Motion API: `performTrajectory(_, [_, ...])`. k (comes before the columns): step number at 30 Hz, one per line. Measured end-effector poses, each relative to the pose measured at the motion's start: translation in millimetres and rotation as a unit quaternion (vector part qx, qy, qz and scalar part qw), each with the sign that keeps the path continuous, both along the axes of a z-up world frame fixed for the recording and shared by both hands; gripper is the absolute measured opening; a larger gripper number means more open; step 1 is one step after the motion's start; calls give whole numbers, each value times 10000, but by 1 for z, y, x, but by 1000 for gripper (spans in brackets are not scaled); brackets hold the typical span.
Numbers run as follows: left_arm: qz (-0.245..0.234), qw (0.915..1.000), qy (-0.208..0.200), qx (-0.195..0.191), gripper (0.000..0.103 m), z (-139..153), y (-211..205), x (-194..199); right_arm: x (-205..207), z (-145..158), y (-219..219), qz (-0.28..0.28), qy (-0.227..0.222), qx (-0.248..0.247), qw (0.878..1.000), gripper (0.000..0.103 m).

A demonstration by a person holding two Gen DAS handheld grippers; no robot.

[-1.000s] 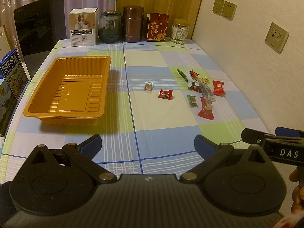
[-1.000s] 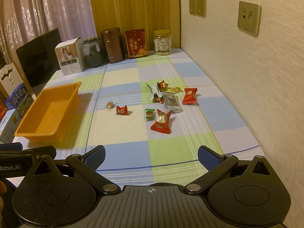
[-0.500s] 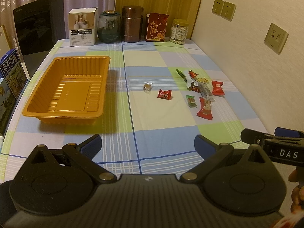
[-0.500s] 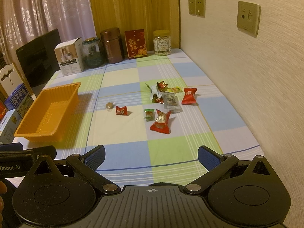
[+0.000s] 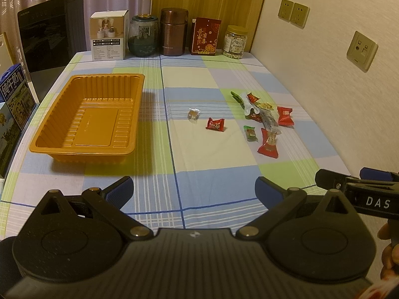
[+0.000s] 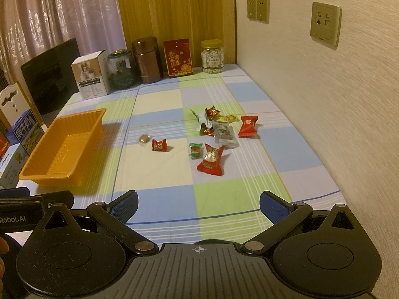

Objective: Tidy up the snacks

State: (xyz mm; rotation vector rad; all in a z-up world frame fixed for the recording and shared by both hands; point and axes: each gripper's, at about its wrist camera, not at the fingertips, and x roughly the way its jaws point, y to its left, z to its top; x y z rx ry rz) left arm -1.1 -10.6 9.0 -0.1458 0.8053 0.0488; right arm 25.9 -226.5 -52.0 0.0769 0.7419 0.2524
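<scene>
Fingers on both sides stand wide apart with nothing between them: the left gripper (image 5: 194, 188) and the right gripper (image 6: 198, 203) hover over the near end of the table (image 5: 212, 186). Over the last second almost nothing has changed; both views have only drifted slightly, and no snack has shifted. I judge the task has not begun: the tray (image 5: 86, 147) on the left is bare inside, and every snack lies on the cloth.

A brown sweet (image 6: 143, 138) and a small red candy (image 6: 159, 145) lie apart near the middle. To their right lie a green candy (image 6: 196, 150) and a large red packet (image 6: 211, 160), touching or just beside each other. Beyond them is a heap (image 6: 214, 123) of overlapping wrappers; how many pieces it holds is hard to make out. The person shows only as fingertips at the frame edges.
</scene>
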Motion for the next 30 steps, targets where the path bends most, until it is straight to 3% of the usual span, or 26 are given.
performTrajectory(20, [-25,10000,-7,-80,103,-1,1,1,2,3,-5,-40,-32,43,10000,103])
performTrajectory(30, [-89,9997,26,-219,103,-14,8,28,19,-2,-23,-390,-265,186,9987,102])
